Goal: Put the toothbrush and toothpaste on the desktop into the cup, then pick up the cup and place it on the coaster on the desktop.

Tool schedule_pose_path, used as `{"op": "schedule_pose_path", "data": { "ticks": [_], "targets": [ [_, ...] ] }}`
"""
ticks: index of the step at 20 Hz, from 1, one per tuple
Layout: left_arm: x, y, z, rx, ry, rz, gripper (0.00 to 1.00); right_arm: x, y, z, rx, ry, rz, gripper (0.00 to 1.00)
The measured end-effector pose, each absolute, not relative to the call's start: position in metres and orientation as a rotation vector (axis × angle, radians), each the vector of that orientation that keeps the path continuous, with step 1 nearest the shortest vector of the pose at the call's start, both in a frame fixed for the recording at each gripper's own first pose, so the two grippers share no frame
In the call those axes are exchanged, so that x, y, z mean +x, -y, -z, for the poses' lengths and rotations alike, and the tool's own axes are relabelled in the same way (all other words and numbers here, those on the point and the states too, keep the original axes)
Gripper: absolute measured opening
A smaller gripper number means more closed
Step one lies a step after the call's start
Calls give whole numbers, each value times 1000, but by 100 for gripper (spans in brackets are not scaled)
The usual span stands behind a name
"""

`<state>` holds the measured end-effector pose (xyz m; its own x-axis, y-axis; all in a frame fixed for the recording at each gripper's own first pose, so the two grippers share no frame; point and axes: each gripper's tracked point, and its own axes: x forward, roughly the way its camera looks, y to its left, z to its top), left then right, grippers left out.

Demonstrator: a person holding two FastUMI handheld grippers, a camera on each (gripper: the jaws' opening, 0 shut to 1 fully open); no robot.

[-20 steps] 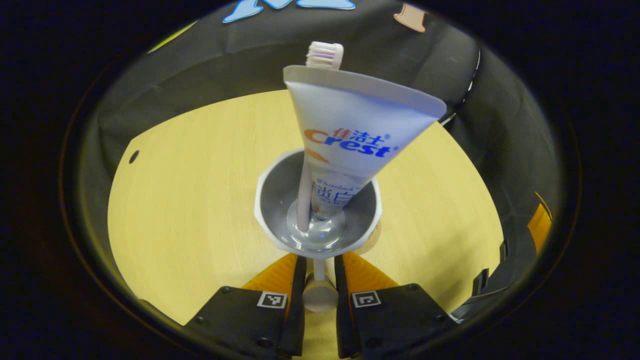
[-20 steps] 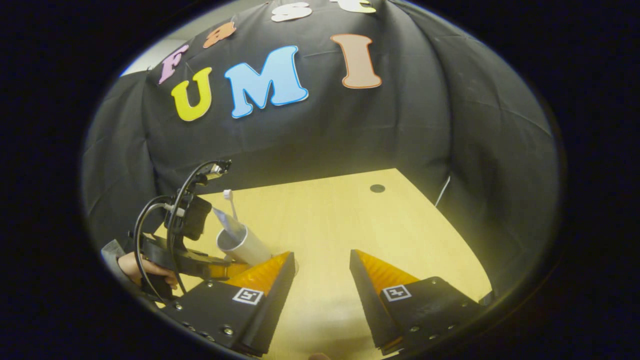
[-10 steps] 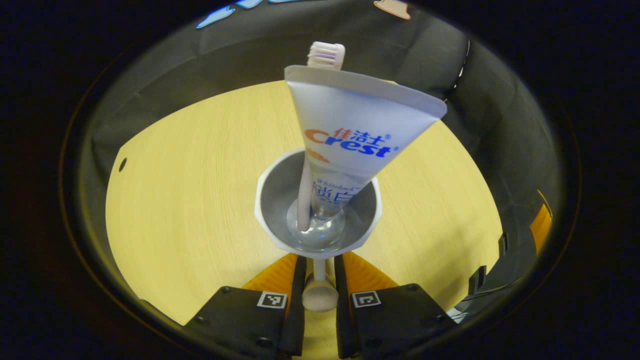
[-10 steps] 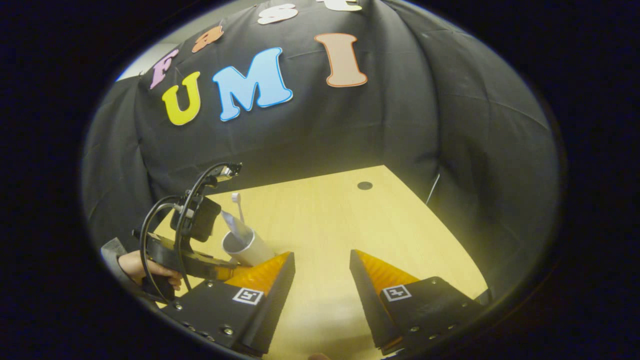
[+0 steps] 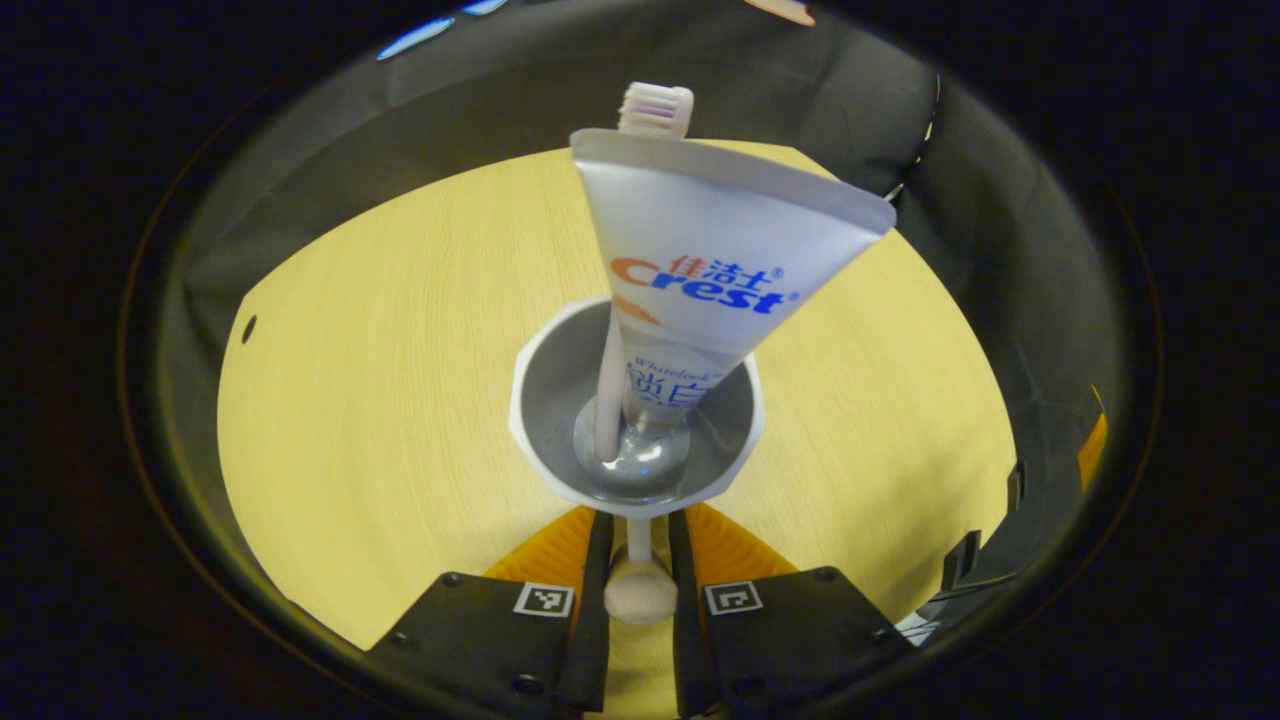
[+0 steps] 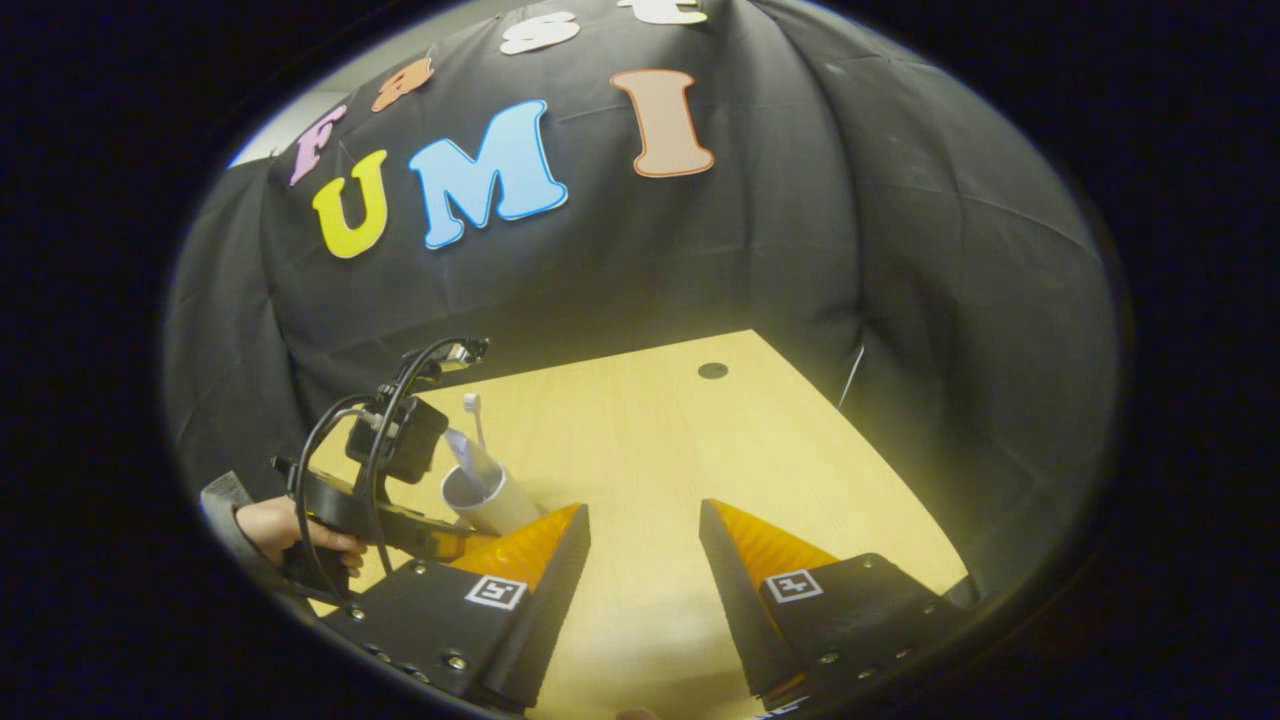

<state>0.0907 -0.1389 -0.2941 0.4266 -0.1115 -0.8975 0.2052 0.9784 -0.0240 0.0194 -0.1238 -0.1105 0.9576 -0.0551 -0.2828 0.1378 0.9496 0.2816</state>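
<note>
Now, in the left gripper view, your left gripper [image 5: 637, 560] pinches the cup's [image 5: 636, 405] handle; toothbrush [image 5: 655, 108] and toothpaste [image 5: 705, 260] stand inside it. In the right gripper view, your right gripper [image 6: 640, 560] is wide apart over the desk [image 6: 650, 440], near the cup [image 6: 490, 495].

A: What surrounds the booth?
B: Black cloth wall [image 6: 800, 220], creased, draped around a pale wooden desktop [image 6: 650, 440].
A: Any marks on the wood?
B: A small dark hole [image 6: 713, 370] toward twelve o'clock, near its far edge.
</note>
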Motion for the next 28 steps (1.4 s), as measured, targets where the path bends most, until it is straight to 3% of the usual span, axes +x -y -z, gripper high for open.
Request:
{"op": "schedule_pose_path", "data": {
  "ticks": [9,12,13,16,18,20,22,24,26,28],
  "targets": [
    [89,141,288,18,-1065,163,36,7,124,97,261,-265,33,71],
    [81,140,274,-26,-1030,153,51,5,115,87,240,-253,-10,72],
    [76,140,270,-42,-1016,148,49,5,112,85,233,-246,-26,71],
    [63,137,247,-79,-961,129,65,6,104,74,213,-229,-69,71],
    [54,131,231,-94,-912,112,70,7,102,68,198,-216,-91,71],
    [45,126,213,-102,-860,100,75,6,97,61,183,-200,-104,71],
    [39,120,195,-99,-794,90,73,5,95,52,176,-177,-112,68],
    [36,110,177,-92,-728,72,81,3,91,46,184,-154,-122,68],
    [32,103,160,-97,-668,61,81,4,90,40,185,-136,-123,72],
    [29,97,144,-103,-603,61,82,2,85,33,180,-123,-121,68]
  ]
}}
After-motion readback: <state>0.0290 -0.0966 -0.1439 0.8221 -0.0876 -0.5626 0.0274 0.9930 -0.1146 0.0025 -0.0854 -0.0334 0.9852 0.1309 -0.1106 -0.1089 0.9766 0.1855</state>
